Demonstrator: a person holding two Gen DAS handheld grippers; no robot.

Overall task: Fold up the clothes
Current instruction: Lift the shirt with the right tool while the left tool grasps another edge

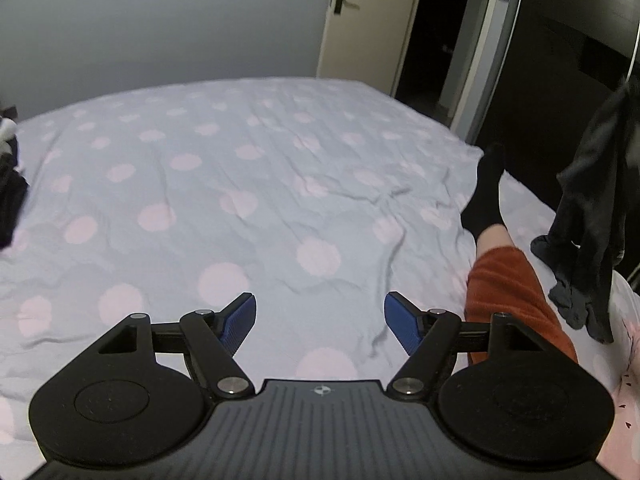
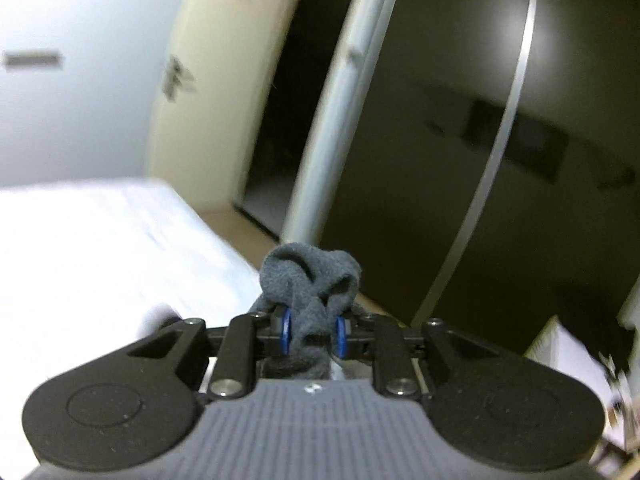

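My left gripper [image 1: 320, 318] is open and empty, held low over the bed [image 1: 240, 184], whose sheet is pale blue with pink dots. My right gripper [image 2: 313, 334] is shut on a dark grey garment [image 2: 310, 280], bunched between its blue pads and lifted off the bed. In the left wrist view the same dark grey garment [image 1: 592, 216] hangs down at the far right, its lower end near the sheet. The right gripper itself is not visible in that view.
A person's leg in an orange trouser leg [image 1: 512, 300] and black sock [image 1: 486, 196] lies on the bed's right side. Dark clothes [image 1: 10, 200] sit at the left edge. A cream door [image 1: 368, 20], dark doorway and dark wardrobe [image 2: 500, 140] stand beyond the bed.
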